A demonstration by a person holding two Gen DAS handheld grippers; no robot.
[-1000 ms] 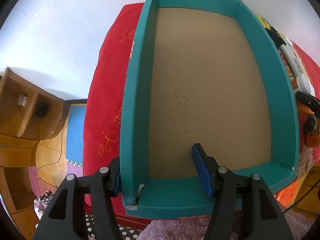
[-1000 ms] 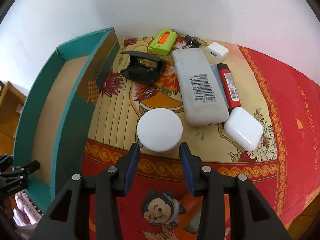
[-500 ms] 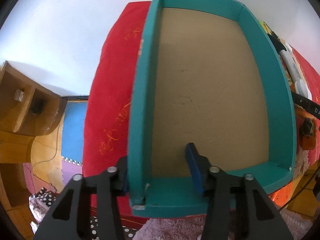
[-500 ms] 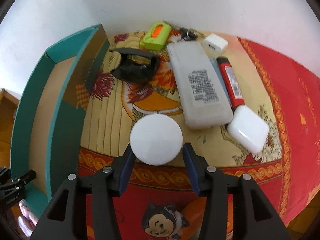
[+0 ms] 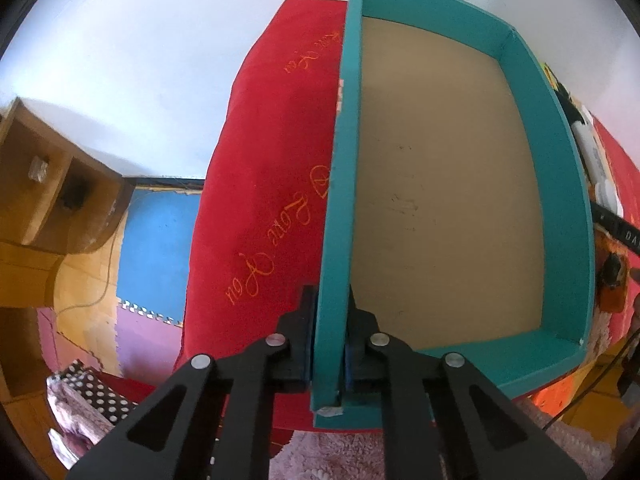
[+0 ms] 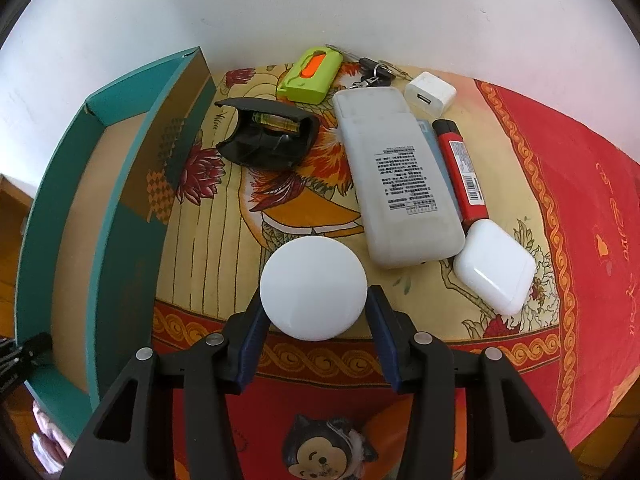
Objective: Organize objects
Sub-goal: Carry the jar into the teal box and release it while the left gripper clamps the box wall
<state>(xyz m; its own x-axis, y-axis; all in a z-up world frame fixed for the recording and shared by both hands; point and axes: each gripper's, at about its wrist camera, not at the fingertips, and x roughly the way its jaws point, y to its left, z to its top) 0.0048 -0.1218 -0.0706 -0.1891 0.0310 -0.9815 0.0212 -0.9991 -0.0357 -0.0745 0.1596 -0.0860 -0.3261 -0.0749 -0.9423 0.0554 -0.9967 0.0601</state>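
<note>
the left gripper is clamping the teal box wall; the right gripper is gripping the white round lid.

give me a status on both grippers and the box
Left gripper shut on box wall. Right gripper closed around white disc, jaws at its sides. Box empty; nothing in the way.

Red patterned bedspread: teal box, gadgets.
</note>
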